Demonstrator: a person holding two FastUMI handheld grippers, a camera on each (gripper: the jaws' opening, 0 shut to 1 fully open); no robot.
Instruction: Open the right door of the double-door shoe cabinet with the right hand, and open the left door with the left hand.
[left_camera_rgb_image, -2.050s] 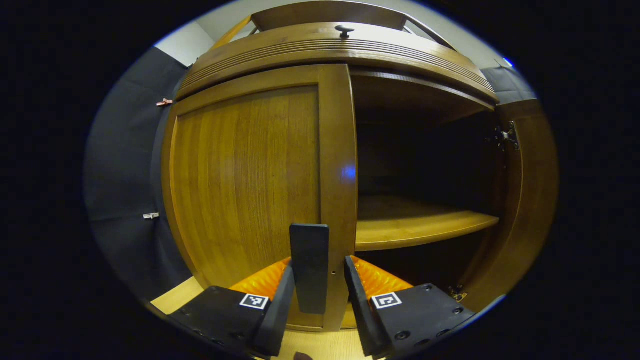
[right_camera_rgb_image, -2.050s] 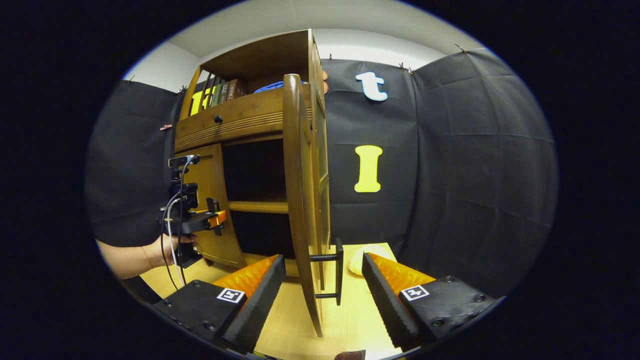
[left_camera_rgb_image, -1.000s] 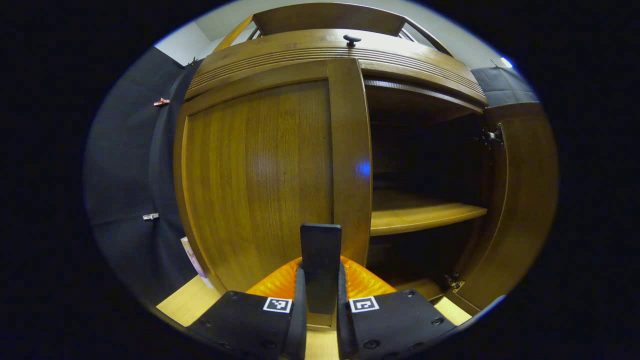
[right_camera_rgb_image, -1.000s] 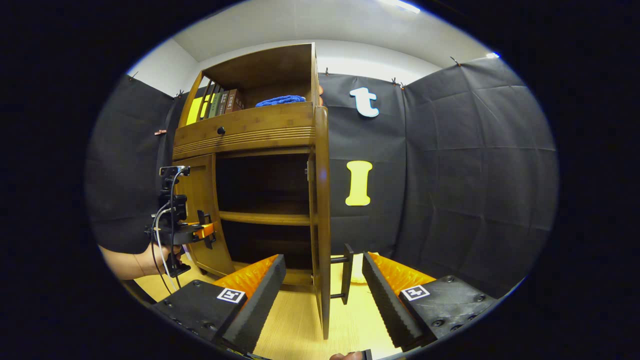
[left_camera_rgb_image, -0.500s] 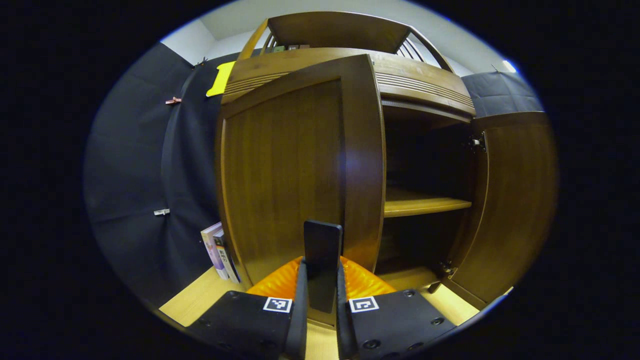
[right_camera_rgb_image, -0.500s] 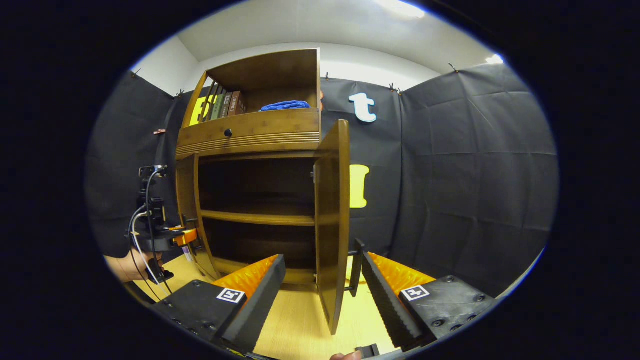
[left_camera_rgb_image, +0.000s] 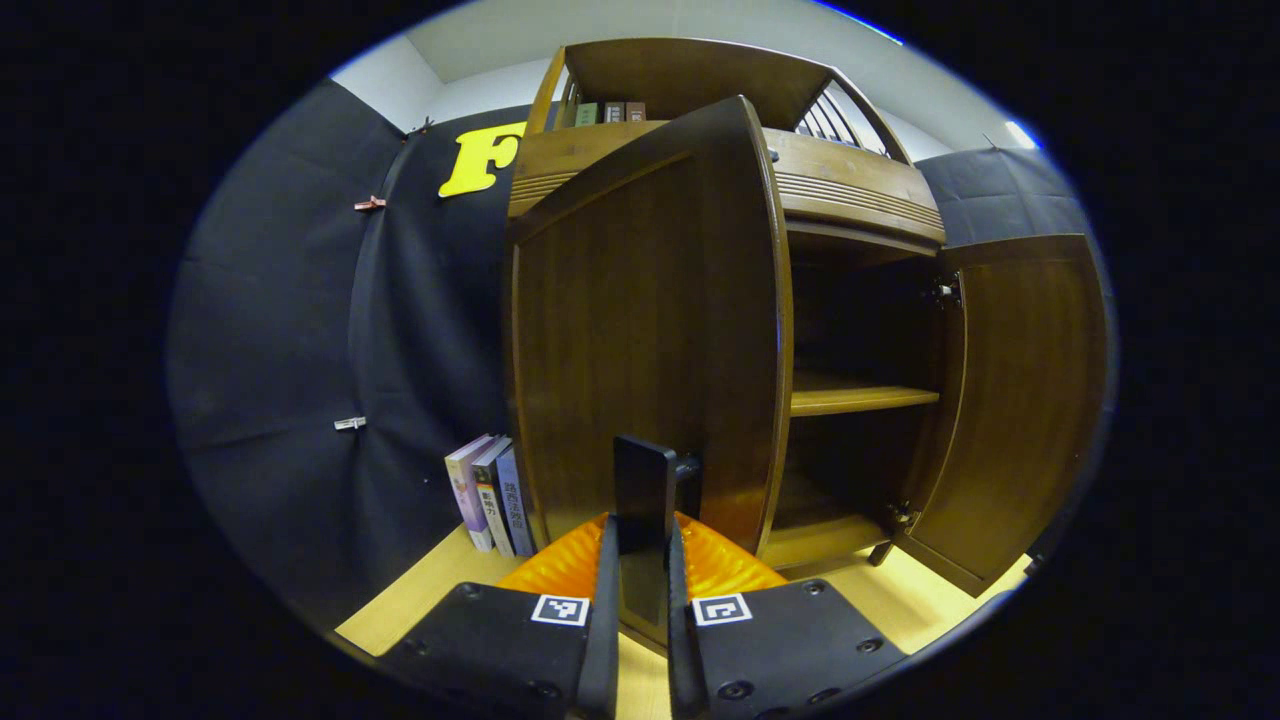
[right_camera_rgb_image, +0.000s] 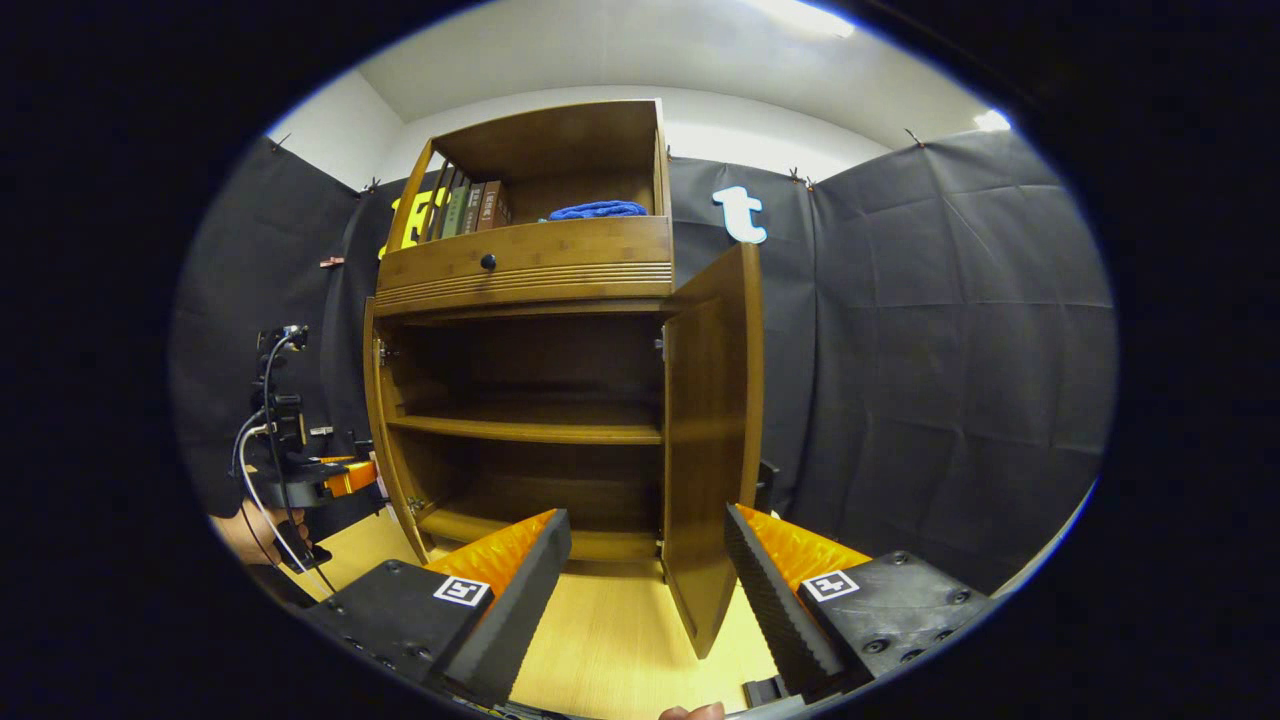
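The brown wooden shoe cabinet (right_camera_rgb_image: 520, 290) stands with both doors swung out. In the left gripper view, the left door (left_camera_rgb_image: 640, 330) is partly open and my left gripper (left_camera_rgb_image: 637, 600) is shut on its black bar handle (left_camera_rgb_image: 643, 480). The right door (left_camera_rgb_image: 1020, 400) hangs wide open at the far right. In the right gripper view, my right gripper (right_camera_rgb_image: 645, 590) is open and holds nothing; the right door (right_camera_rgb_image: 715, 430) shows its inner face just beyond the fingers. The left gripper (right_camera_rgb_image: 320, 470), held by a hand (right_camera_rgb_image: 245, 535), is at the cabinet's left side.
Inside the cabinet is one bare shelf (right_camera_rgb_image: 525, 430). Above it are a drawer with a dark knob (right_camera_rgb_image: 488, 262), then books (right_camera_rgb_image: 470, 210) and a blue cloth (right_camera_rgb_image: 598, 210). More books (left_camera_rgb_image: 490, 495) lean left of the cabinet. Light wooden tabletop (right_camera_rgb_image: 600, 650) lies in front.
My left gripper shut on the left door's handle and pulled that door outward. My right gripper drew back from the right door's handle, and that door swung wide open.
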